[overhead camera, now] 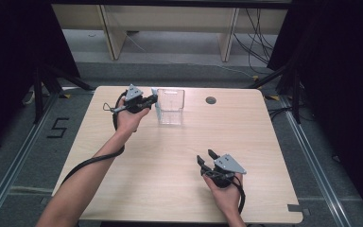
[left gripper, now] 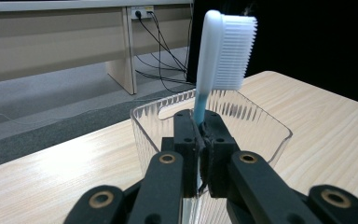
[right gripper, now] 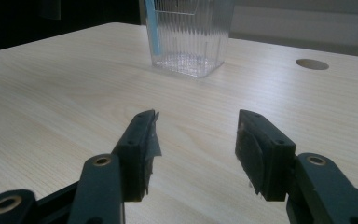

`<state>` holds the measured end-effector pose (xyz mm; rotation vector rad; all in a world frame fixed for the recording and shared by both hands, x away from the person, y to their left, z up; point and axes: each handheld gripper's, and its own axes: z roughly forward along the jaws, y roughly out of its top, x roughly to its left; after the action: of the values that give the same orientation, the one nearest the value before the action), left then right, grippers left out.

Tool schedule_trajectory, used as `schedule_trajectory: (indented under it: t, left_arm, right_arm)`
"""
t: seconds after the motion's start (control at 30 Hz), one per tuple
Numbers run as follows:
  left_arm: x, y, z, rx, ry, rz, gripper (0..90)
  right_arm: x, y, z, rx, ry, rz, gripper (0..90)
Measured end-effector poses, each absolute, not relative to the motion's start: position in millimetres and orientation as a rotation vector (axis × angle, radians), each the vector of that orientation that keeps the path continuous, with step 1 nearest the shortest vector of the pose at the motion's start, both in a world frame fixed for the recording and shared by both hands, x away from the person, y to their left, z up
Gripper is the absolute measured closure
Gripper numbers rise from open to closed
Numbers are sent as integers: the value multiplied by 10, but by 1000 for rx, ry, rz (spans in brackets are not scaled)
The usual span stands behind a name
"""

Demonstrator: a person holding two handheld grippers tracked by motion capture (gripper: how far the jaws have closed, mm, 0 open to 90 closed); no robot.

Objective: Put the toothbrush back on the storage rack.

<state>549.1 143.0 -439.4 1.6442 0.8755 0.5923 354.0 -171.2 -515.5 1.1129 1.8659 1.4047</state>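
Left gripper (overhead camera: 147, 100): we hold its jaws clamped on the handle of a toothbrush (left gripper: 214, 60), which stands upright with the bristle head above the jaw tips and the bristles facing right in the left gripper view.

Toothbrush place: we see the blue handle run down between the jaws, just at the near wall of the cup (left gripper: 261, 126). In the right gripper view the handle shows at the cup's left wall; we cannot tell from that view whether it is inside or just outside.

Cup: a clear, ribbed, square holder standing upright on the table (overhead camera: 179, 165), right in front of the left jaws. Apart from the toothbrush handle, we see nothing in it.

Right gripper (overhead camera: 208, 157): we keep its jaws open with nothing between them, low over the bare table. The cup stands well ahead of them.

Risk, tipping: the cup looks light, and we judge that a sideways push from the left jaws or the handle against its rim could slide it or knock it over.

Risk, slip: the grip is on a thin handle, so we think the brush could twist between the pads.

Risk, release: if we let go with the handle outside the wall, the brush would fall on the table.
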Motion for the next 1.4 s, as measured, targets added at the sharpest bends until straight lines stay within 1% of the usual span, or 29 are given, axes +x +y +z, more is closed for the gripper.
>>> schedule_trajectory:
  t: [0.63, 0.73, 0.9, 1.0, 1.1, 1.4]
  left_arm:
    - [5498, 1427, -4467, 1665, 907, 569, 842]
    - [5494, 1433, -4471, 1663, 912, 568, 827]
    - [5486, 1440, -4465, 1659, 917, 574, 804]
    - [5477, 1432, -4455, 1664, 921, 576, 768]
    - [5472, 1429, -4459, 1659, 944, 575, 696]
    - [5443, 1475, -4492, 1639, 993, 564, 515]
  right_arm:
    - [3546, -1740, -5145, 1086, 1874, 1370, 482]
    - [3526, -1720, -5148, 1132, 1871, 1382, 481]
    - [3533, -1726, -5148, 1111, 1885, 1371, 481]
    - [3537, -1725, -5152, 1112, 1886, 1376, 481]
    - [3535, -1726, -5151, 1113, 1887, 1376, 480]
    - [3545, -1732, -5156, 1079, 1881, 1365, 480]
